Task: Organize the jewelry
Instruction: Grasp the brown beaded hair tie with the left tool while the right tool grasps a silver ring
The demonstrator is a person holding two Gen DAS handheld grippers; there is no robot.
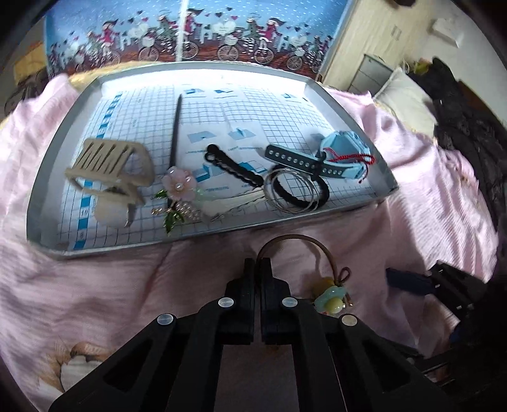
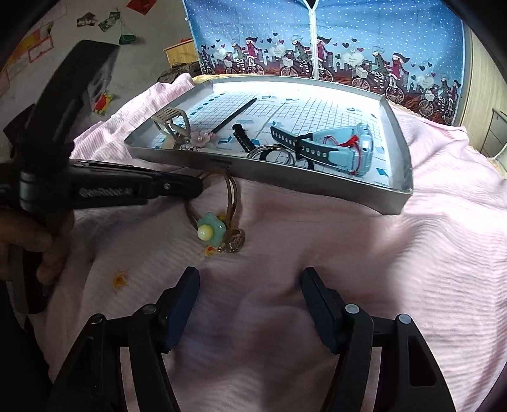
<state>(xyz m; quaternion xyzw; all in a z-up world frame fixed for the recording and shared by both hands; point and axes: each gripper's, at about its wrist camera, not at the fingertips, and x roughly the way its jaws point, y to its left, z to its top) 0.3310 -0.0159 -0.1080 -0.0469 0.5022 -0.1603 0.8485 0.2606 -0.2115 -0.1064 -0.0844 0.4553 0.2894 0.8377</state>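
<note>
Matte black tongs (image 1: pixel 258 266), angular linkage arms studded with pale round rivets. White lettering along the left tongs' side, behind the rivets. Right tongs (image 2: pixel 250 279) with dark blue pads (image 2: pixel 187 294).

Brown hair tie (image 2: pixel 233 193) with teal flower charm (image 2: pixel 210 228), lay on pink cloth at tray's (image 2: pixel 317 185) six o'clock, loop pinched.

I see a pink bedspread (image 2: pixel 364 253) under everything, a blue curtain (image 2: pixel 348 38) printed with cyclists behind it, a pale wooden wardrobe (image 1: pixel 358 41) right, paper cutouts on a grey wall (image 2: pixel 152 28) left.
</note>
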